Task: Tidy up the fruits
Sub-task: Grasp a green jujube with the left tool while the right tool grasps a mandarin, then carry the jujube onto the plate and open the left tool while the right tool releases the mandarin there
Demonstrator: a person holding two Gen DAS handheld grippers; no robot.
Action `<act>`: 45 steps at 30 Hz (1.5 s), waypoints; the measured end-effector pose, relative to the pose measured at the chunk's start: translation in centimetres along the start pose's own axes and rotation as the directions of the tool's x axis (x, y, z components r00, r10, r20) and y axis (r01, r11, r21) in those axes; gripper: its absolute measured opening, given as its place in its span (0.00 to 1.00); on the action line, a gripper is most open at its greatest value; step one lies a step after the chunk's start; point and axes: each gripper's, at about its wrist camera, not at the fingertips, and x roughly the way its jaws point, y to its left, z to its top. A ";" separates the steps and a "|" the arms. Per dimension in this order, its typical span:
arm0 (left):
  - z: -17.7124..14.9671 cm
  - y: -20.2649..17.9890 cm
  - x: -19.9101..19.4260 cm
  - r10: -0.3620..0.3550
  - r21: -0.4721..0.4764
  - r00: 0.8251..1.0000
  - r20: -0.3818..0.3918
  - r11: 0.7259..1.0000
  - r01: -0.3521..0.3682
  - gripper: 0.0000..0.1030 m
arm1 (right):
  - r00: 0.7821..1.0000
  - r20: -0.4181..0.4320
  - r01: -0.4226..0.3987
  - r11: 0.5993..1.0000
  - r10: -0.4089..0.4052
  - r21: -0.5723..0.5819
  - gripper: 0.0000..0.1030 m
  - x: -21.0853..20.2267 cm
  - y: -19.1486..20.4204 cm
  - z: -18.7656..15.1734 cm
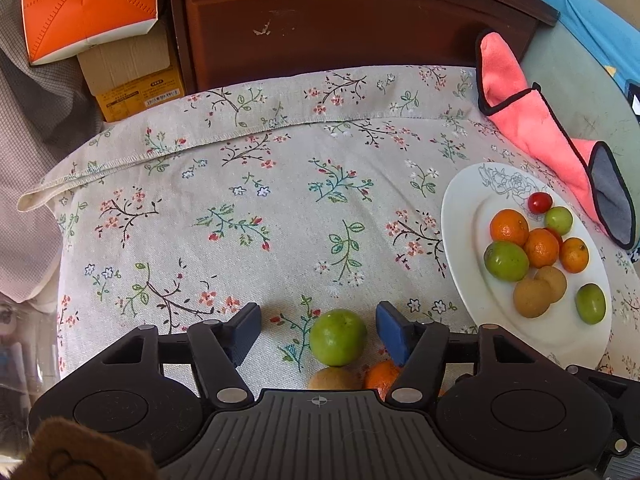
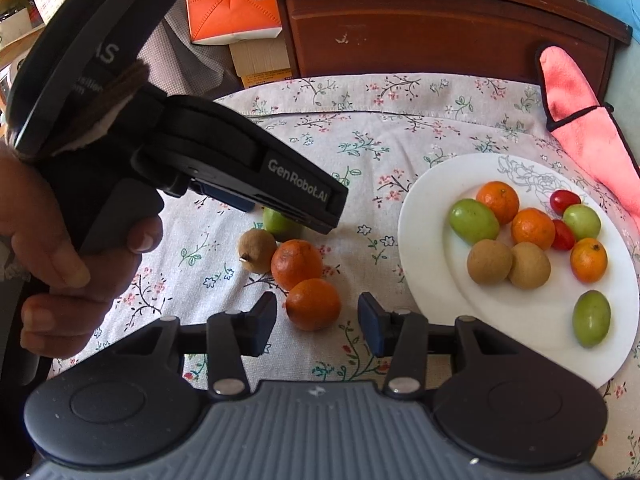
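In the left wrist view, a loose green fruit [image 1: 338, 336] lies on the floral cloth between the blue pads of my left gripper [image 1: 320, 334]. The gripper is open, with a gap on each side of the fruit. A brown fruit [image 1: 334, 378] and an orange [image 1: 382, 376] lie just behind it. In the right wrist view, my right gripper [image 2: 317, 326] is open around a near orange [image 2: 313, 304], and its pads stand clear of the peel. Beyond are a second orange [image 2: 297, 264], the brown fruit [image 2: 258, 254] and the green fruit [image 2: 280, 222] under the left gripper [image 2: 286, 216].
A white plate [image 2: 416, 240] at the right holds several oranges, green fruits, brown fruits and cherry tomatoes. A pink mitt [image 2: 580, 120] lies behind it. A wooden cabinet [image 1: 340, 20], an orange box [image 1: 88, 4] and a cardboard box [image 1: 132, 76] stand past the cloth's far edge. A hand [image 2: 60, 264] grips the left handle.
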 end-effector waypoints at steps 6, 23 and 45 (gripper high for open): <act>-0.1 0.0 -0.3 -0.001 0.008 1.000 0.014 1.000 0.001 0.35 | 1.000 0.006 0.000 1.000 0.000 -0.014 0.28 0.0 0.2 -0.1; 0.6 2.0 -1.9 -0.046 -0.119 0.997 0.061 0.991 0.053 0.25 | 1.000 0.002 -0.007 1.000 0.007 0.010 0.28 -0.8 0.0 0.0; 0.2 -2.7 -4.2 -0.173 -0.018 0.971 0.163 0.984 0.178 0.25 | 0.968 0.184 0.112 0.951 -0.169 0.287 0.28 -8.9 -9.5 2.2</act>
